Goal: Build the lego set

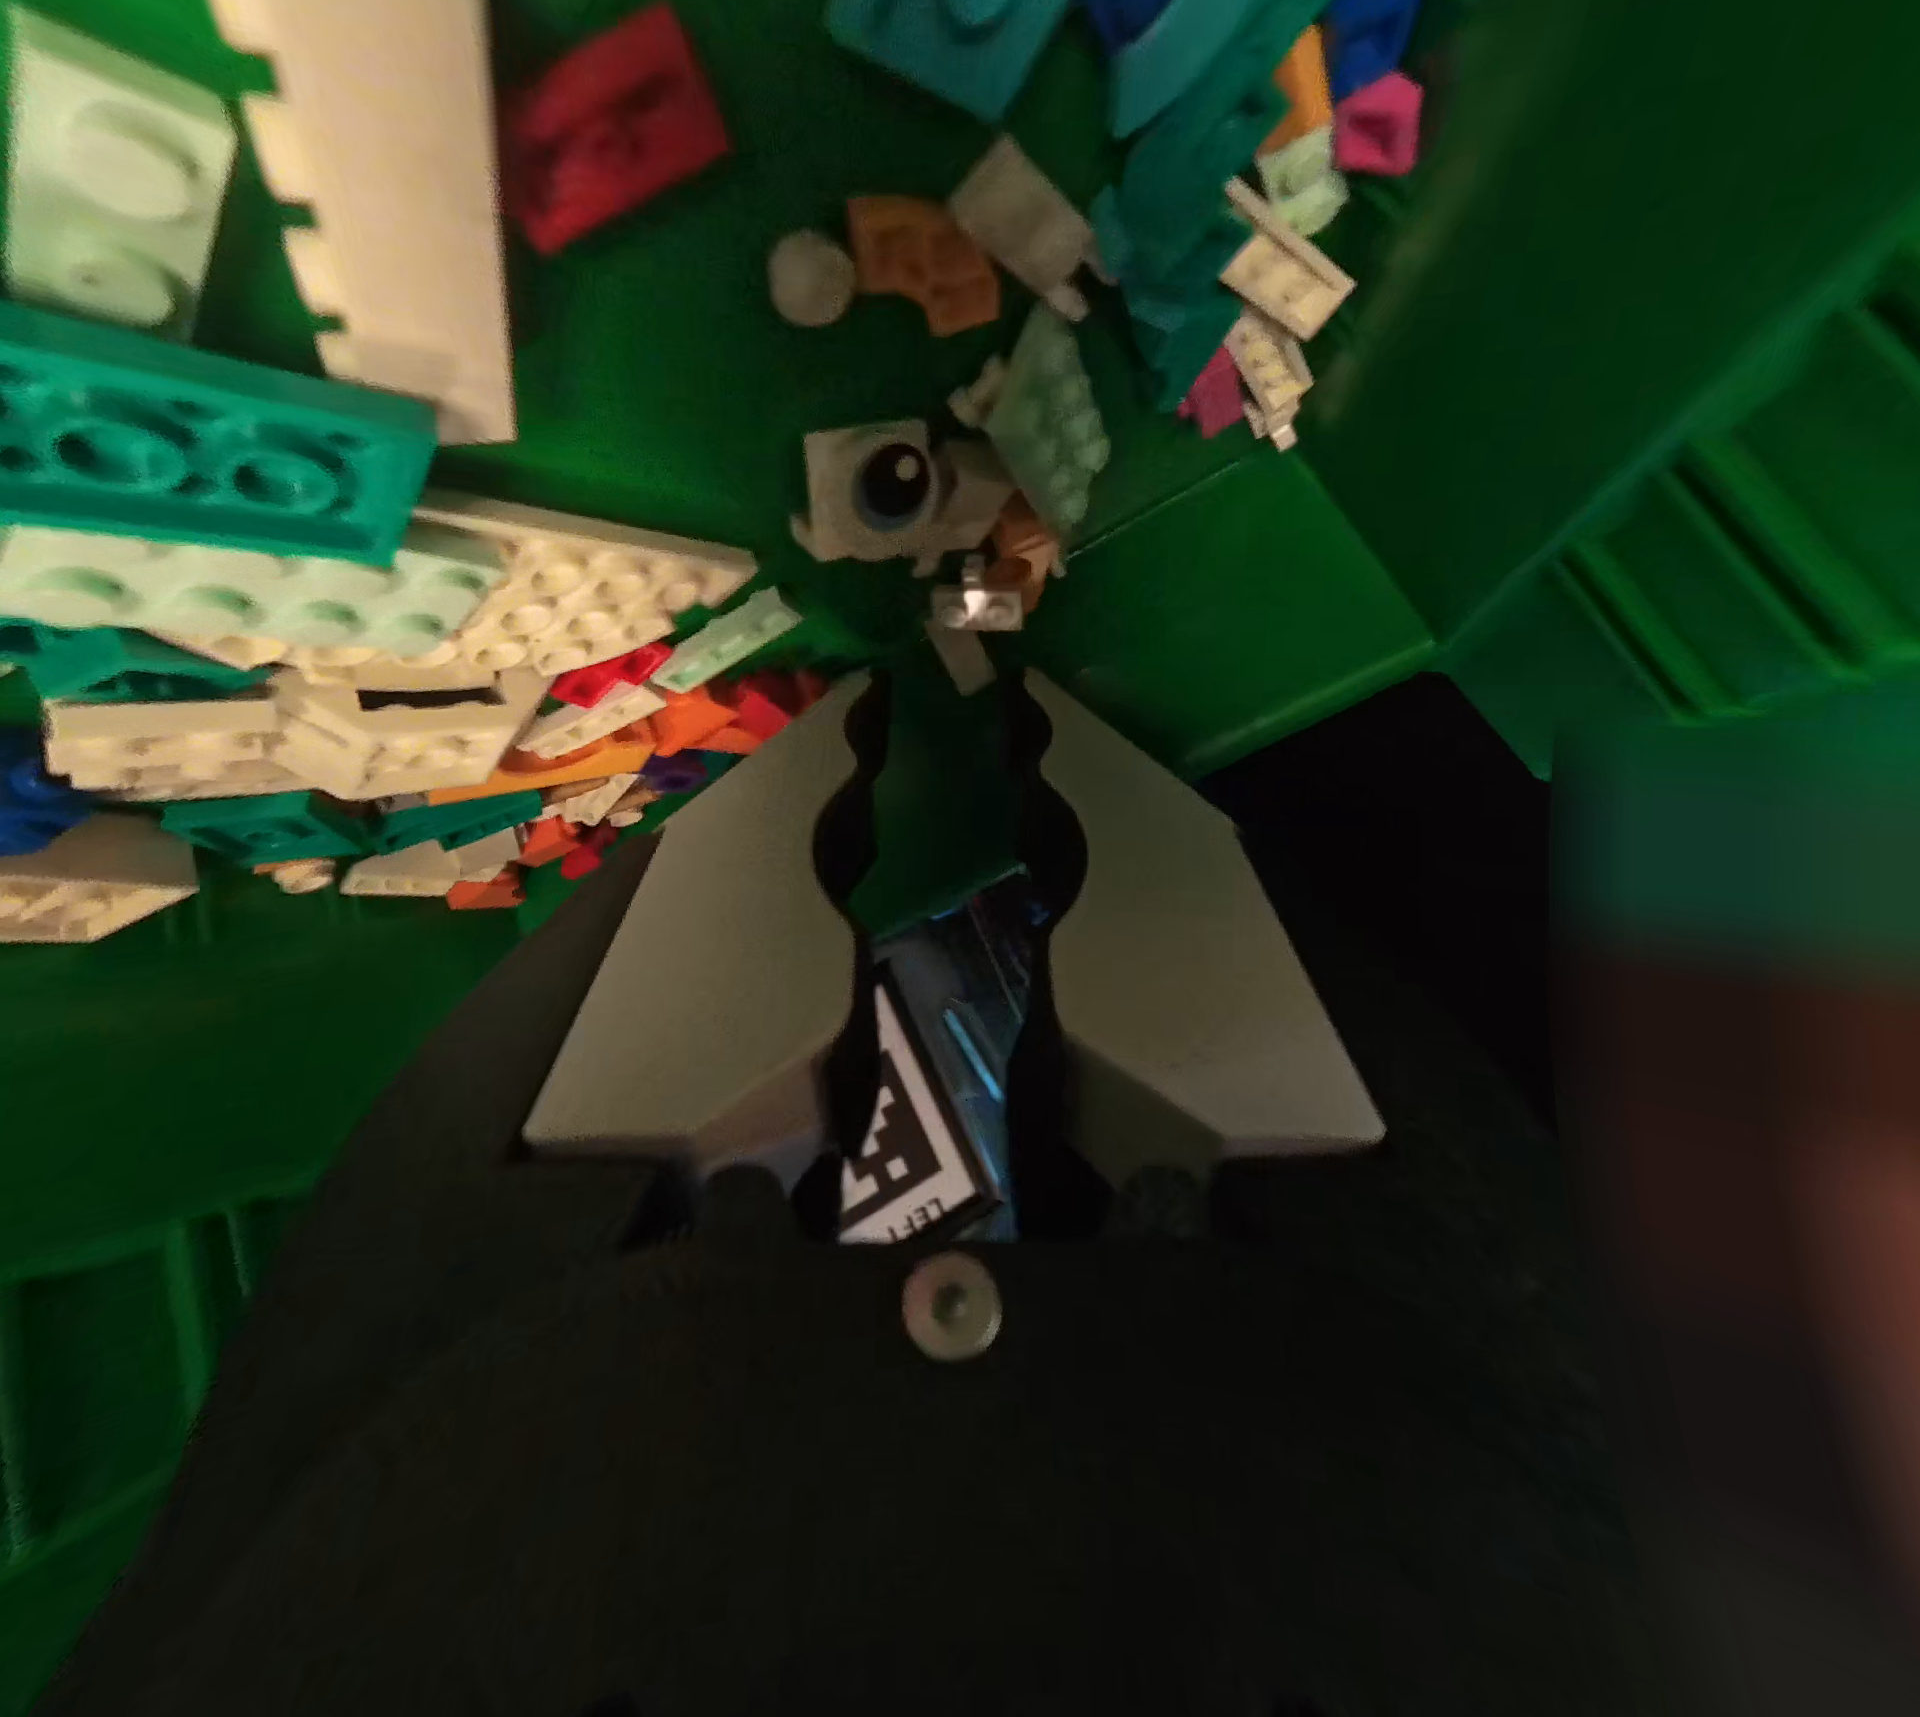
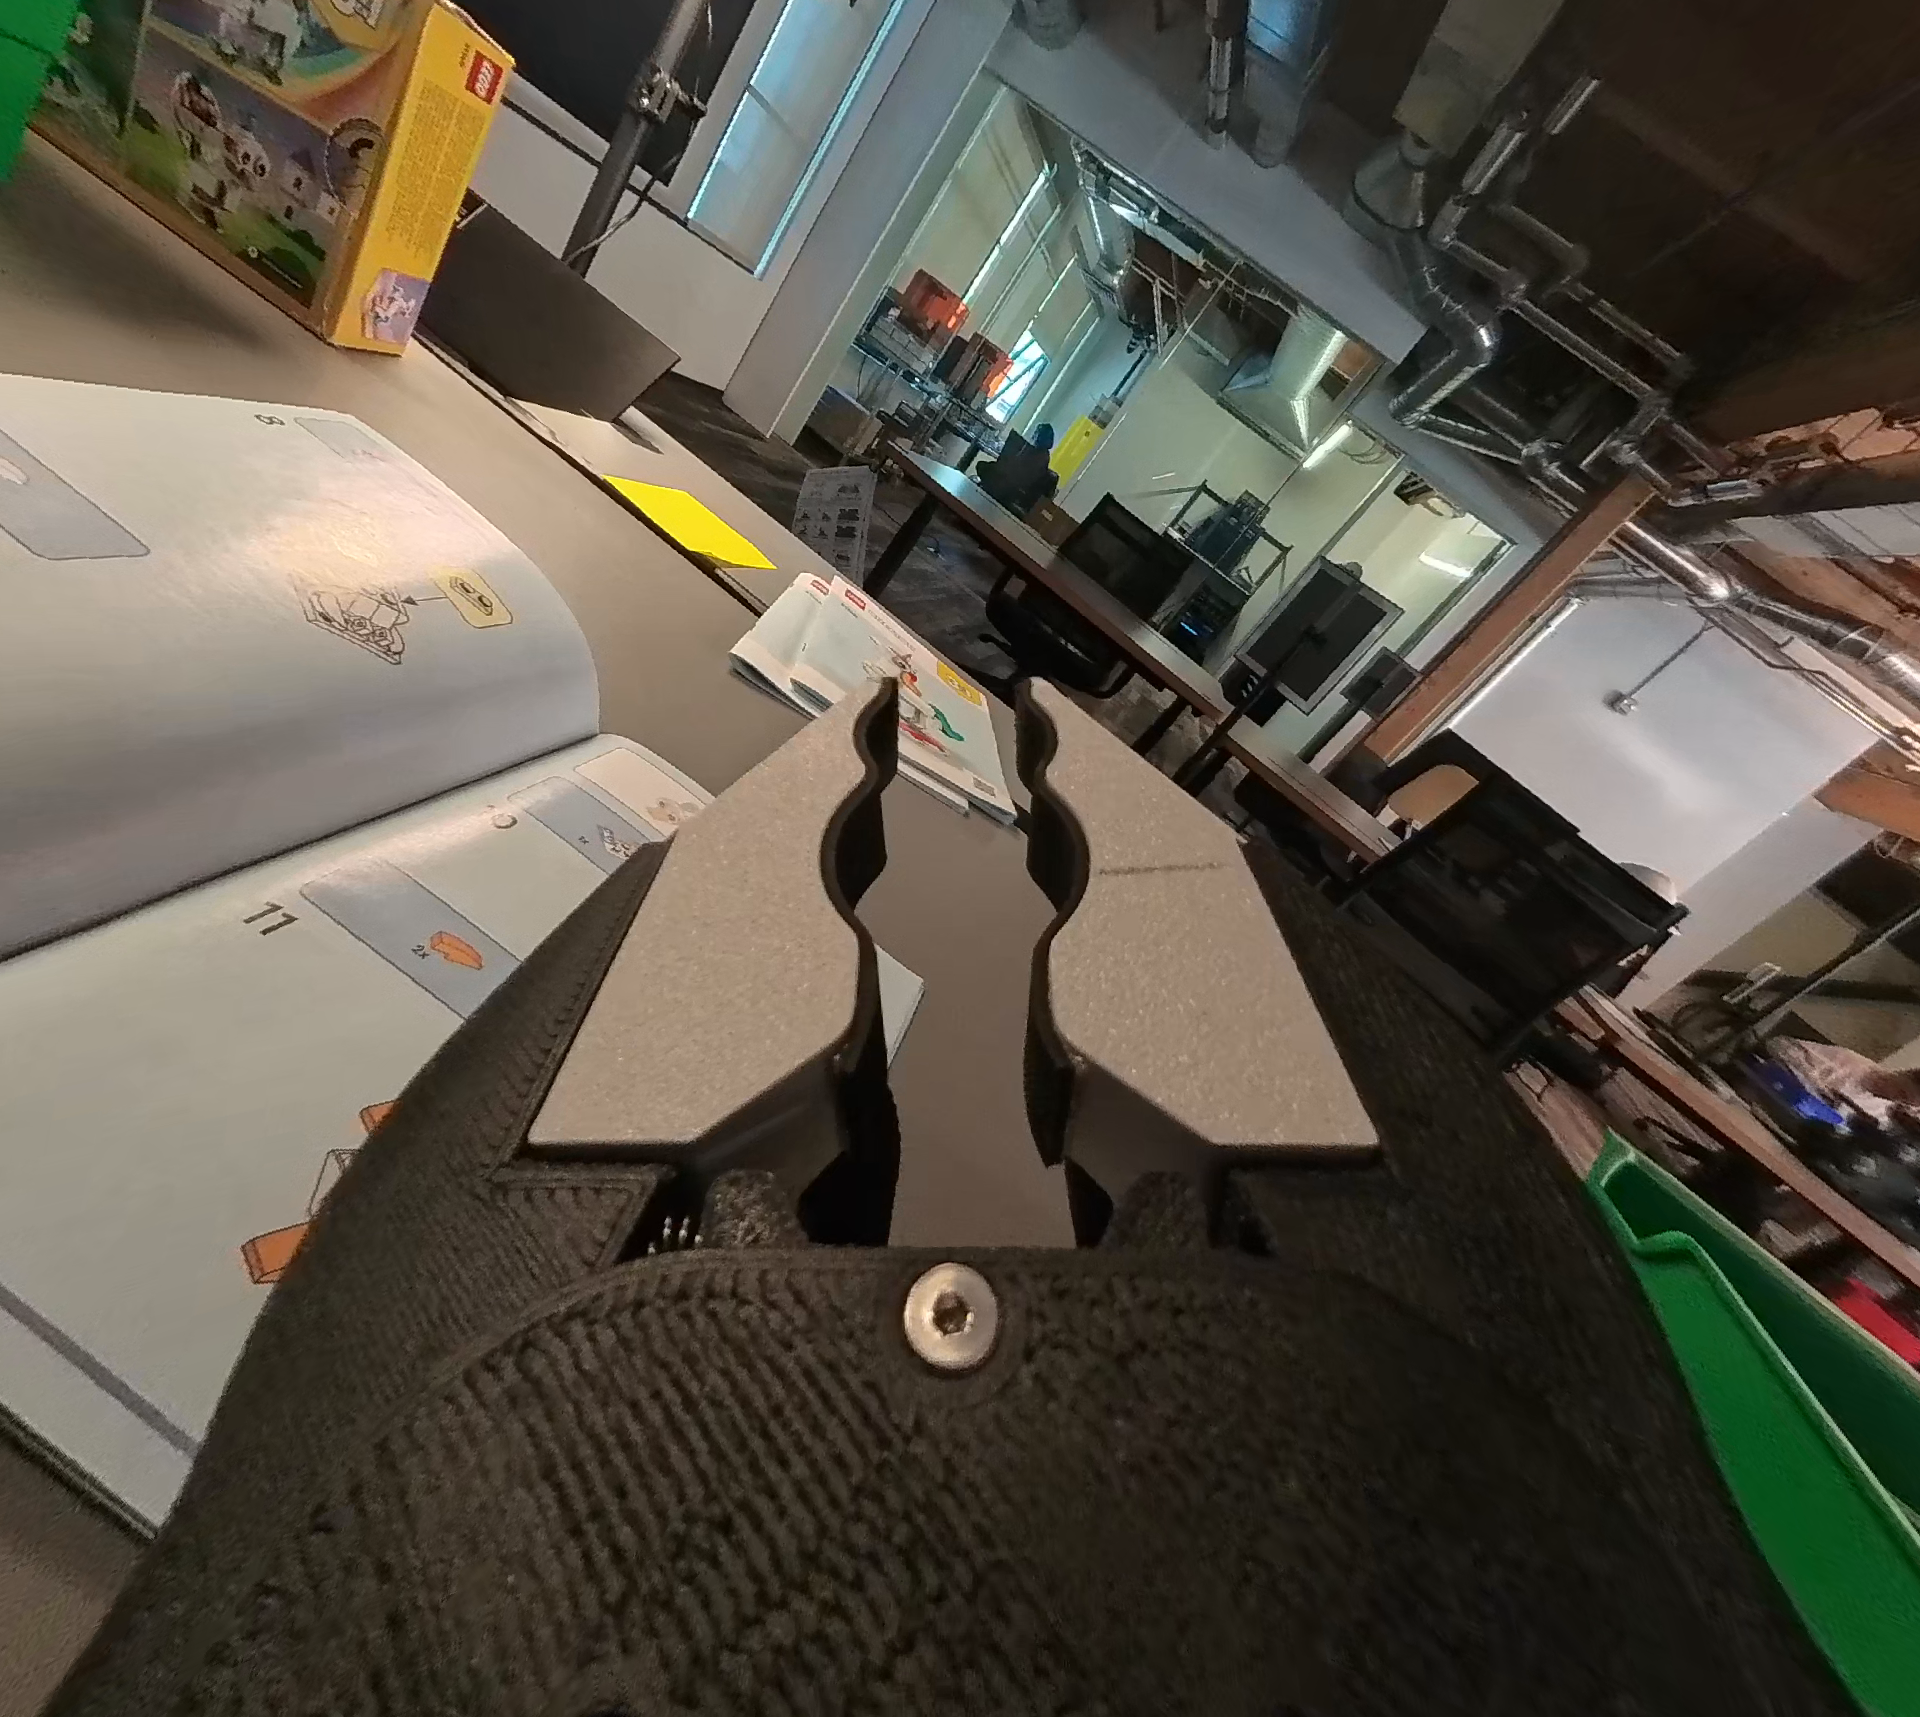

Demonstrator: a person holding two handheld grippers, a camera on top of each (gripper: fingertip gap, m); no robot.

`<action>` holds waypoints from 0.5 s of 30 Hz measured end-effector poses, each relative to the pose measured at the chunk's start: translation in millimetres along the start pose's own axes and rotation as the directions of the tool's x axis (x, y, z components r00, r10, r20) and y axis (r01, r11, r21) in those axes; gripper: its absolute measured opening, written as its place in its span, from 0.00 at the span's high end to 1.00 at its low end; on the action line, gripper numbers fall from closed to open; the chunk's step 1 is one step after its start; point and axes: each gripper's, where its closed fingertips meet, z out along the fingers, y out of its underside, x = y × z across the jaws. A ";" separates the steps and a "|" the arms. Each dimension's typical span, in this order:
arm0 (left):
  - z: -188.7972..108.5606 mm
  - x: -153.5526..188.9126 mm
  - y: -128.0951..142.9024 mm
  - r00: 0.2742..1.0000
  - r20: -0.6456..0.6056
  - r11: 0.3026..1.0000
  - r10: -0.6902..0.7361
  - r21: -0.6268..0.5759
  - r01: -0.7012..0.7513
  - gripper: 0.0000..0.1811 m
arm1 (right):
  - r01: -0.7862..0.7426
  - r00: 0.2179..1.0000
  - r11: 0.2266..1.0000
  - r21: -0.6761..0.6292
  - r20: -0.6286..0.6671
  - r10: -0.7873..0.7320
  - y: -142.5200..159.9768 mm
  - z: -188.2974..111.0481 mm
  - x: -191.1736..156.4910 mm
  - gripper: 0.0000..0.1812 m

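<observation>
Left gripper is down in the green bin, fingers open and empty just near the eye brick among loose lego pieces. Right gripper fingers open too, above the worktop, instruction booklet to its left.

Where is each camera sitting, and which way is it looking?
Left wrist view: on the left hand-held gripper, looking down into a green bin of loose bricks; its open fingers show.
Right wrist view: on the right hand-held gripper, looking along the table past the instruction booklet into the room; its open fingers show.
Shared: possibly a green bin.
</observation>
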 end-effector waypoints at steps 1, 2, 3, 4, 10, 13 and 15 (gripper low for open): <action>0.9 -0.6 -0.3 1.000 -0.020 1.000 -0.014 -0.006 0.013 0.88 | 0.000 1.000 1.000 0.002 0.002 0.000 -0.4 -0.1 -0.3 0.89; 1.8 -1.3 -0.8 0.999 -0.036 1.000 -0.025 -0.010 0.025 0.88 | -0.001 1.000 1.000 0.004 0.004 0.001 -0.6 -0.1 -0.7 0.89; 2.7 -1.5 -1.5 0.998 -0.051 0.999 -0.034 -0.014 0.033 0.88 | -0.001 1.000 1.000 0.006 0.006 0.001 -0.8 -0.3 -1.0 0.89; 3.7 -1.0 -1.9 0.997 -0.064 0.999 -0.039 -0.017 0.038 0.89 | -0.002 1.000 1.000 0.007 0.007 0.002 -1.1 -0.3 -1.0 0.89; 7.4 0.8 -2.7 0.998 -0.063 1.000 -0.016 -0.023 0.015 0.96 | -0.009 1.000 1.000 0.013 0.015 0.009 -1.8 -0.4 -1.8 0.89; 3.3 3.5 -1.8 0.999 -0.049 1.000 0.021 -0.004 -0.021 0.96 | -0.010 1.000 1.000 0.016 0.018 0.010 -2.4 -0.7 -2.1 0.89; -3.2 3.5 -1.6 0.999 -0.021 0.998 0.048 0.042 -0.047 0.96 | -0.011 1.000 1.000 0.018 0.018 0.011 -2.8 -0.8 -2.1 0.89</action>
